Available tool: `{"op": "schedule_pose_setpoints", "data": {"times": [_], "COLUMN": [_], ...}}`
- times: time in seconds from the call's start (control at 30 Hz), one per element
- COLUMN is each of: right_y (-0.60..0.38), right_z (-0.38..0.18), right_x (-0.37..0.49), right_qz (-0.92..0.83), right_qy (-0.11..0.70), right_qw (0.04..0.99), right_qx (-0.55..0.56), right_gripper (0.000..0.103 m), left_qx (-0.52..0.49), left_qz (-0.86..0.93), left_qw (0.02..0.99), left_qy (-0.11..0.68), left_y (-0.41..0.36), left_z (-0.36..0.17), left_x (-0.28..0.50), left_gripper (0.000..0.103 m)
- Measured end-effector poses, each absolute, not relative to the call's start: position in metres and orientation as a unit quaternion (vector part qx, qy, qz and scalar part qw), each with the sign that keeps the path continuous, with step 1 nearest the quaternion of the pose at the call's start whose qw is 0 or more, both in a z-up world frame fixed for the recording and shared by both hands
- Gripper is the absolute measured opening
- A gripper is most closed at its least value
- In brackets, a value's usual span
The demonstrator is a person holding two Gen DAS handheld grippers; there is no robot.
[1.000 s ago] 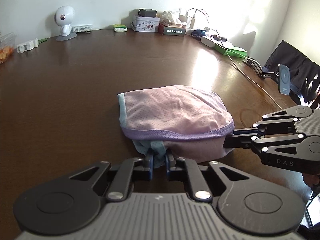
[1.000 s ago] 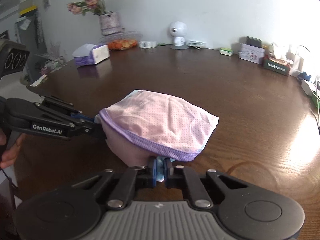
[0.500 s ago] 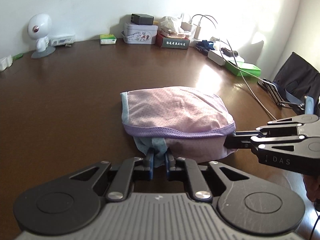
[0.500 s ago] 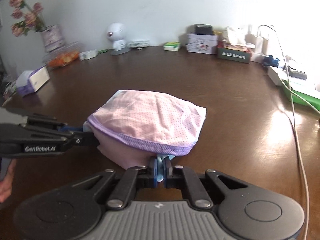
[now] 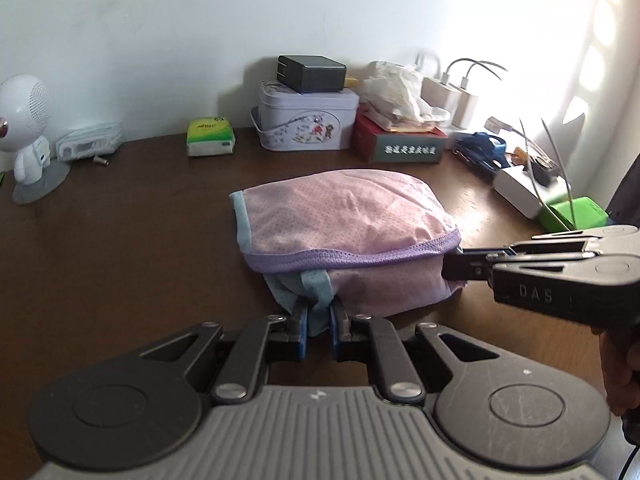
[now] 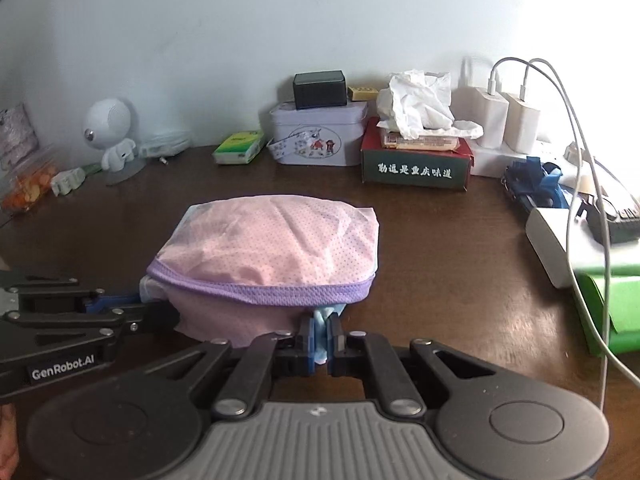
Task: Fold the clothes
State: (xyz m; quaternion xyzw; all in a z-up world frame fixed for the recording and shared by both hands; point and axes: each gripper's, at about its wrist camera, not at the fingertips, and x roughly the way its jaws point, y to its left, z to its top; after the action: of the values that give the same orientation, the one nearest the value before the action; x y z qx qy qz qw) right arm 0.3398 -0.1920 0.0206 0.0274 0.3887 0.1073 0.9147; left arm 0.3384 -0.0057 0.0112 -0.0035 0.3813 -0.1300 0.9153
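Observation:
A folded pink garment (image 5: 344,224) with a purple band and light-blue trim lies bundled on the brown table (image 5: 120,248). My left gripper (image 5: 319,324) is shut on its light-blue near edge. My right gripper (image 6: 319,340) is shut on a blue fold at the garment's (image 6: 276,244) near edge. In the left wrist view the right gripper (image 5: 452,268) comes in from the right at the bundle's corner. In the right wrist view the left gripper (image 6: 160,314) comes in from the left.
Along the back wall stand a white robot figure (image 5: 26,136), a green tissue pack (image 5: 210,136), a tin box (image 6: 318,136) with a black adapter, a red-green box (image 6: 416,160) with tissues, chargers and cables (image 6: 572,184), and a green box (image 5: 572,212).
Both grippers have carried the bundle forward, toward the items at the back wall, and both views have turned right. Both stay shut on the garment.

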Motion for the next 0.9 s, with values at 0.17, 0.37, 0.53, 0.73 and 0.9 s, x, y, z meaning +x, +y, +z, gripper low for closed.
{"op": "schedule_pose_setpoints", "data": {"times": [0.17,0.37,0.53,0.73,0.9], "right_y": [-0.192,-0.198,-0.194,-0.164,-0.157], "right_z": [0.017,0.028,0.069,0.068,0.056], "right_x": [0.373,0.360,0.251,0.080,-0.002], "right_qz": [0.121,0.097,0.056,0.096,0.109], "right_qy": [0.386,0.389,0.364,0.363,0.371], "right_qw": [0.913,0.915,0.929,0.925,0.921], "right_qx": [0.040,0.046,0.048,0.050,0.040], "right_gripper": [0.005,0.018,0.056,0.085,0.090], "left_qx": [-0.023,-0.025,-0.031,0.009,-0.015], "left_qz": [-0.115,-0.118,-0.142,-0.097,-0.038], "left_qw": [0.917,0.918,0.918,0.917,0.927], "left_qy": [0.381,0.379,0.370,0.387,0.374], "left_y": [0.007,0.011,0.015,0.006,0.007], "left_z": [0.010,0.026,0.055,0.054,0.039], "left_x": [0.360,0.325,0.228,0.076,-0.008], "left_gripper": [0.010,0.033,0.074,0.099,0.103]}}
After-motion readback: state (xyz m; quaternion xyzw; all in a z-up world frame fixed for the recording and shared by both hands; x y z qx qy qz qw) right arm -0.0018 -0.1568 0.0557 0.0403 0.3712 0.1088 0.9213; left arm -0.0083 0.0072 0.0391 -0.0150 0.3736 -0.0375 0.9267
